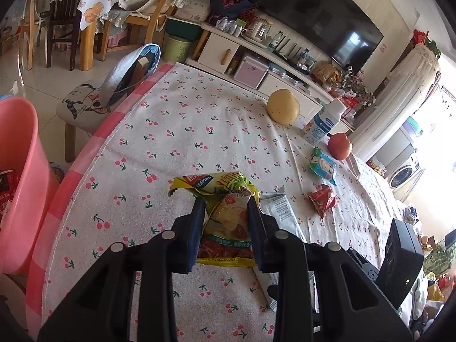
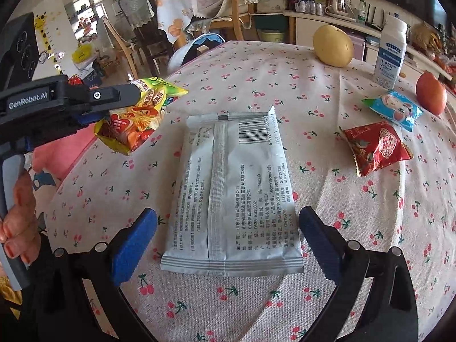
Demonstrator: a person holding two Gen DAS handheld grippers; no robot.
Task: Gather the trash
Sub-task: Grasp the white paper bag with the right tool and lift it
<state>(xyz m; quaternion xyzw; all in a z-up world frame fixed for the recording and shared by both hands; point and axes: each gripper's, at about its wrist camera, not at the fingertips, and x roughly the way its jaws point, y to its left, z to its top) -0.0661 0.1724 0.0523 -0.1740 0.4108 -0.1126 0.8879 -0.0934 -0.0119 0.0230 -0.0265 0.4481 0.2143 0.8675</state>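
Left wrist view looked down along the left claw (image 1: 226,202), whose jaws were drawn narrow and pinched a crumpled yellow snack wrapper (image 1: 225,216) between them, held above the cherry-print tabletop (image 1: 182,131). From the right wrist view the same wrapper (image 2: 134,119) hung clear of the cloth, off to the left, with a person's hand (image 2: 17,228) on the grey handle below it. Right claw (image 2: 228,242) stood wide, its blue pads either side of the near end of a flat grey packet (image 2: 233,193) lying printed side up, not touching it. Judging by this, the step in hand was carrying the yellow wrapper to the pink bin (image 1: 20,176) beside the tabletop's left edge; doing it well would mean keeping the pinch firm until the wrapper is fully over the bin's mouth, then letting go low enough that the light foil does not flutter out. For the grey packet, the right claw would likely need to come down over a short edge, since a flat packet gives little to grip. Farther out lay a red wrapper (image 2: 376,148) and a blue-and-white wrapper (image 2: 396,111), with a yellow fruit (image 2: 333,45), a reddish fruit (image 2: 430,92) and an upright white bottle (image 2: 390,51) beyond. Inside the bin some red wrappers (image 1: 7,191) showed; its full contents could not be seen.
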